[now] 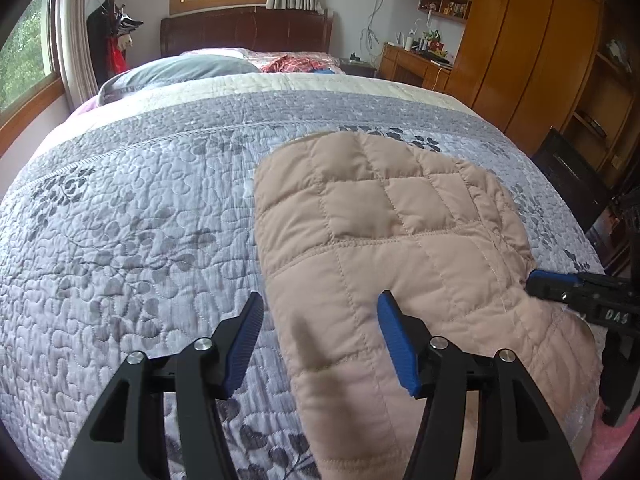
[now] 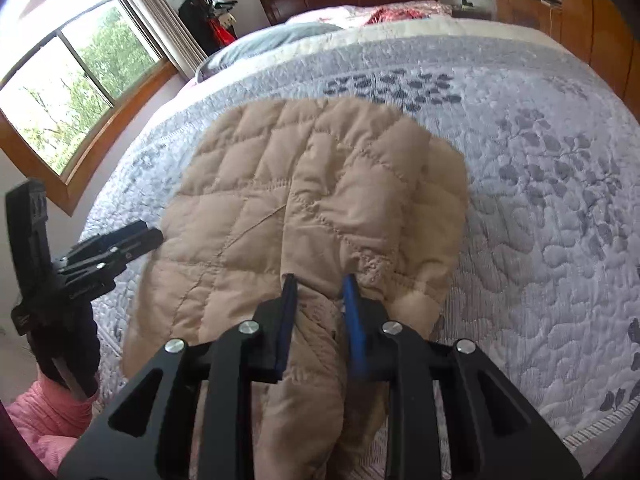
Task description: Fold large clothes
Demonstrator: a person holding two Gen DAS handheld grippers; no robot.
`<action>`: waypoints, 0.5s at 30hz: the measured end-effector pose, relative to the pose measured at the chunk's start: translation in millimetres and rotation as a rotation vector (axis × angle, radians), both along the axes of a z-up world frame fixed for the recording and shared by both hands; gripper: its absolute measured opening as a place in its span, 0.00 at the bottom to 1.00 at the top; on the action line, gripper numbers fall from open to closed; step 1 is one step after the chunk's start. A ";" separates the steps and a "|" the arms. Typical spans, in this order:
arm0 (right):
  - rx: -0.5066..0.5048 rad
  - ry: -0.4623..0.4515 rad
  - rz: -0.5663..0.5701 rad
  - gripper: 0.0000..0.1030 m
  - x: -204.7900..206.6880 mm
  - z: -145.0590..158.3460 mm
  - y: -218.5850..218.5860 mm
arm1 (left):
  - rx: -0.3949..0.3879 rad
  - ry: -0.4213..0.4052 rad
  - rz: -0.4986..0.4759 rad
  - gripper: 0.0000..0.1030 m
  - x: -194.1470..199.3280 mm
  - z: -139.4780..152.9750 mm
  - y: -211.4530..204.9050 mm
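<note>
A beige quilted jacket [image 1: 380, 216] [image 2: 300, 168] lies folded on the grey floral bedspread [image 1: 140, 200] [image 2: 540, 200]. My left gripper [image 1: 320, 296] is open and hovers over the jacket's near left edge, one finger over the bedspread and one over the fabric, with nothing gripped. It also shows at the left of the right wrist view [image 2: 148, 234]. My right gripper [image 2: 319, 278] is at the jacket's near right edge. A raised ridge of beige fabric runs between its parted blue pads, which do not clamp it. Its tip shows at the jacket's right edge [image 1: 536, 280].
A grey pillow [image 1: 176, 70] and red plaid clothing [image 1: 292, 63] lie near the dark headboard [image 1: 246, 30]. A wooden wardrobe [image 1: 532, 40] and desk [image 1: 412, 64] stand on the right, a coat stand [image 1: 114, 32] and windows [image 2: 72, 80] on the left. A pink sleeve [image 2: 40, 412] shows low left.
</note>
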State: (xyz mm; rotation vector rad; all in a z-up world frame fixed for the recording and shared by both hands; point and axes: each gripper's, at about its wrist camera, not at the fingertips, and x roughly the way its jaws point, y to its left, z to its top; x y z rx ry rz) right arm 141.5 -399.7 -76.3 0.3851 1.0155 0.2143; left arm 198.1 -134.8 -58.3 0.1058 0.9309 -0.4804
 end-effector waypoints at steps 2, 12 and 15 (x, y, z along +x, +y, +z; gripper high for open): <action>0.009 -0.030 -0.017 0.51 -7.7 7.5 -6.0 | -0.014 0.005 -0.015 0.58 -4.5 5.1 5.6; 0.133 -0.020 -0.097 0.73 -32.2 -0.2 -53.1 | -0.054 -0.014 -0.057 0.68 -24.7 21.3 27.0; 0.185 -0.006 -0.087 0.78 -38.2 -8.7 -55.4 | -0.066 -0.001 -0.071 0.72 -27.1 19.4 33.4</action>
